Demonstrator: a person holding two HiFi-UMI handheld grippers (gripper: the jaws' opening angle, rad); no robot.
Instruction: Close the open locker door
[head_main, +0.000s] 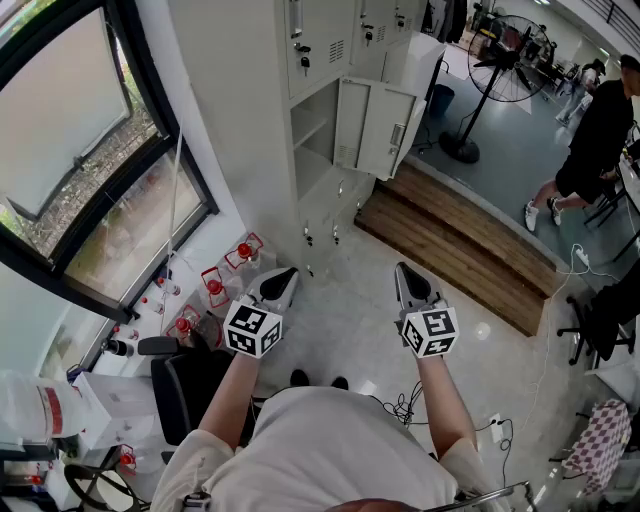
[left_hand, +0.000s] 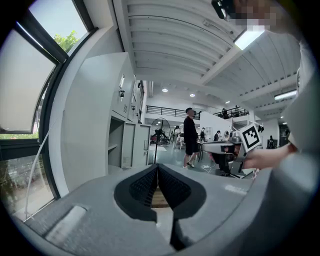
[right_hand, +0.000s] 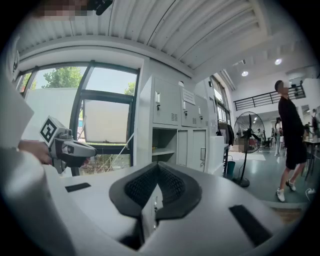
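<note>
Head view, locker door (head_main: 386, 130): stood swung out from the middle row of the grey locker cabinet (head_main: 322, 40), with an open shelved compartment just left of it.
Head view, left tongs (head_main: 283, 277): hovered over the pale floor (head_main: 350, 320), pointed toward the cabinet and well apart from the door.
Head view, right tongs (head_main: 408, 277): hovered level with the left pair, apart from it, equally far from the door.
Head view, surroundings: wooden platform (head_main: 470, 250) lay right of the cabinet; standing fan (head_main: 505, 65) and a person in black (head_main: 600, 130) stood beyond.
Left gripper view, left tongs: pressed together at the tips, nothing pinched.
Left gripper view, locker door: showed ahead and to the left, ajar, with the right tongs in view at the right.
Right gripper view, right tongs: pressed together, nothing pinched.
Right gripper view, locker door: showed straight ahead above the tips, ajar, far from the pads, with the fan and the person off to the right.
</note>
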